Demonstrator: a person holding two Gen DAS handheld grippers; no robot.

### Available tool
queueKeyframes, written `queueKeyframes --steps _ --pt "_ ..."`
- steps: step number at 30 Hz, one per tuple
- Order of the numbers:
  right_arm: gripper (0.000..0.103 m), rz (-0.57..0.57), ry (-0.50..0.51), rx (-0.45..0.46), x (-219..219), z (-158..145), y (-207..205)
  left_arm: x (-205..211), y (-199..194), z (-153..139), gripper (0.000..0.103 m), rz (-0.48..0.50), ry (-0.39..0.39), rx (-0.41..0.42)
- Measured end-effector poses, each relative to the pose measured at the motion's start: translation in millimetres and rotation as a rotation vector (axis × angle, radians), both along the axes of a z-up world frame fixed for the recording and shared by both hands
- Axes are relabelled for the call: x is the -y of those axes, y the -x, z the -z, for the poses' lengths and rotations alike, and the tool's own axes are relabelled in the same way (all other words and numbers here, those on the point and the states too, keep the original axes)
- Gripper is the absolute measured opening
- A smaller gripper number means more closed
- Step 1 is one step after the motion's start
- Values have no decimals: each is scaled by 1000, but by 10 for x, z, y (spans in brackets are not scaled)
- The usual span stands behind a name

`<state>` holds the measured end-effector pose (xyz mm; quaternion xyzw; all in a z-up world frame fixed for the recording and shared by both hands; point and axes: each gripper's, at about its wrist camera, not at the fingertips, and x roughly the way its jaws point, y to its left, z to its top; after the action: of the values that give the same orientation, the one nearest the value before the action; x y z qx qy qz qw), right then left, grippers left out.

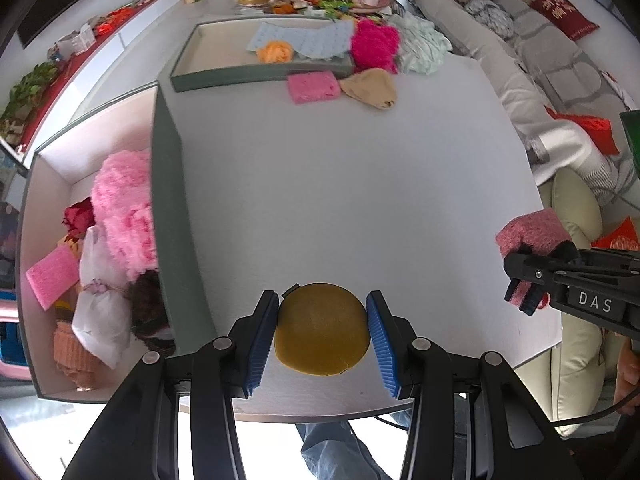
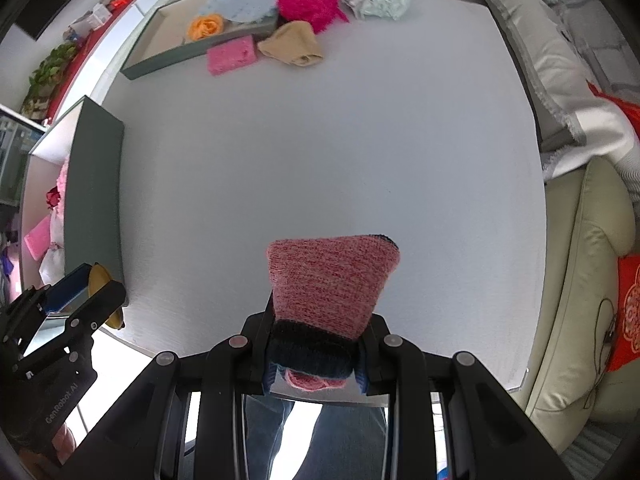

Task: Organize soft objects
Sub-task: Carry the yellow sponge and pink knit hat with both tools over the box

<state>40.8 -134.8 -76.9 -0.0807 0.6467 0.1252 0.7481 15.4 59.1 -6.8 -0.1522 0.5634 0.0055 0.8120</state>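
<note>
Blue ribbed pads of the left gripper press on both sides of a mustard-yellow round cushion, clamped on it above the near edge of the white table. The cushion's underside is hidden, so whether it touches the table cannot be told.

To the right, the right gripper has its fingers drawn close together on the dark cuff of a pink knitted sock, whose body stands out past the fingertips over the table; the pads themselves are mostly covered by the cuff.

At the left, a grey-walled box holds fluffy pink fabric, a pink sponge and white pouches; its near contents are jumbled and hard to separate.

At the far side, a shallow tray carries an orange flower and a pale blue cloth. Just beside it lie another pink sponge, a tan cloth and a magenta fluffy piece.
</note>
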Motion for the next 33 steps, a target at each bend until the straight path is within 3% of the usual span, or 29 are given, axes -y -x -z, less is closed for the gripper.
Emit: queueKeyframes --steps 13,33 --pt "32 -81 1 37 -345 -127 33 -275 171 -83 47 -80 -9 44" --pt "32 -262 0 60 -1090 -217 73 -925 525 -110 47 -297 -19 67"
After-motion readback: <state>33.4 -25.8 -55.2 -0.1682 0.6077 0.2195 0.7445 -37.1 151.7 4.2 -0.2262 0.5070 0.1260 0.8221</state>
